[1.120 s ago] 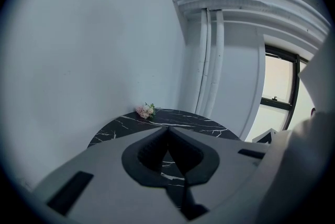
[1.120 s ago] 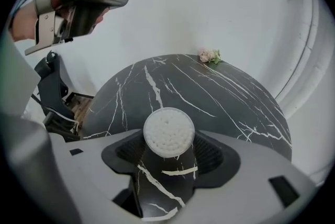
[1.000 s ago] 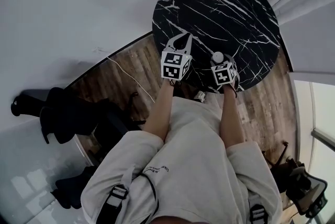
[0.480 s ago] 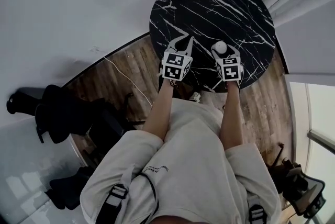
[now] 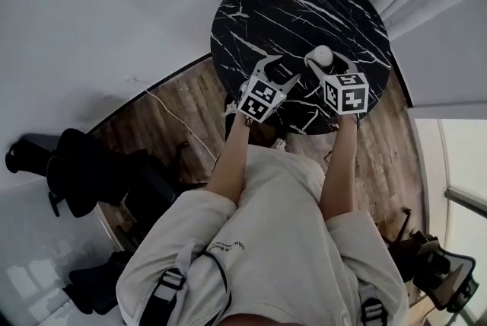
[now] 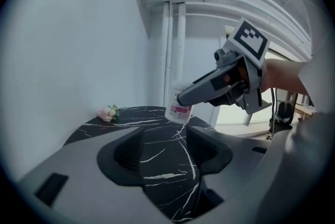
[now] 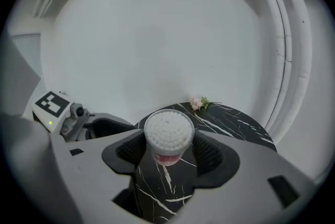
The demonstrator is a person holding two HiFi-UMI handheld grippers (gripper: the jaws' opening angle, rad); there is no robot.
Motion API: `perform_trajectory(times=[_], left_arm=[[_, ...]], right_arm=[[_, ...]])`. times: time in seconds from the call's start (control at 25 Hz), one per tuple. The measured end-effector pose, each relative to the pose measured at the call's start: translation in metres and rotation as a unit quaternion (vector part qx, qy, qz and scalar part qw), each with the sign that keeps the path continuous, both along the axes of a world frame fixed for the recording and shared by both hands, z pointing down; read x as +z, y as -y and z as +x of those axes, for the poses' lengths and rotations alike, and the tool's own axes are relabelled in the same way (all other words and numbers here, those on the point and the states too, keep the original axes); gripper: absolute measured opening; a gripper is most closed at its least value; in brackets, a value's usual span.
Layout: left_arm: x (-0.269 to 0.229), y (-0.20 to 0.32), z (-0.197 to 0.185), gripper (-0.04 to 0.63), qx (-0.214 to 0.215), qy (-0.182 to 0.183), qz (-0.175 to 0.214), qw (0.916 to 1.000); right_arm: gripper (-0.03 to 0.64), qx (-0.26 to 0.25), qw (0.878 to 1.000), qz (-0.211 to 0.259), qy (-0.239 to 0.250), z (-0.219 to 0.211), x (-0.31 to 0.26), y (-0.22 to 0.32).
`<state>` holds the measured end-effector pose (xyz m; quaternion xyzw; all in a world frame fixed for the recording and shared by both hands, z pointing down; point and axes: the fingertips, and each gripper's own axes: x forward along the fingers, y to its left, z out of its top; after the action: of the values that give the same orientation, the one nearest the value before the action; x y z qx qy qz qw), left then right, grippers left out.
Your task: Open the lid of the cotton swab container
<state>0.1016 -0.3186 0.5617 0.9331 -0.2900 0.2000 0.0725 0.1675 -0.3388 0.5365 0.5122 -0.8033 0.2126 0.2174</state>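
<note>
Cotton swab container (image 7: 168, 136) clamped between jaws of right hand-held gripper (image 7: 168, 150), raised over black marbled counter (image 5: 304, 4), swab tips facing the camera. Left hand-held gripper (image 6: 162, 149) alongside, jaws opening, nothing between.

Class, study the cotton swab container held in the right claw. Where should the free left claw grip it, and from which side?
Probably the round top rim of the cotton swab container, coming from above: the right claw clamps its body from both sides, leaving the top free. The left claw, jaws opening, holds nothing.
</note>
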Motion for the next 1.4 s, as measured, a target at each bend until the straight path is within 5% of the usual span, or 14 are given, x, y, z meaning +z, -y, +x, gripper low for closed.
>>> perform_trajectory(times=[0.32,0.96,1.4], left_arm=[[-0.017,-0.012,0.034,0.273,0.037,-0.017,0.032,0.9987],[-0.040,-0.005,0.021,0.275,0.007,-0.025,0.064,0.9976],[-0.055,-0.001,0.024,0.270,0.003,-0.071,0.079,0.9943]], right_arm=[[0.301,-0.055,0.997,-0.010,0.044,-0.022,-0.033,-0.016],[0.301,-0.129,0.991,-0.009,0.017,-0.071,-0.040,-0.026],[0.302,-0.157,0.979,0.105,0.079,-0.073,-0.084,-0.025]])
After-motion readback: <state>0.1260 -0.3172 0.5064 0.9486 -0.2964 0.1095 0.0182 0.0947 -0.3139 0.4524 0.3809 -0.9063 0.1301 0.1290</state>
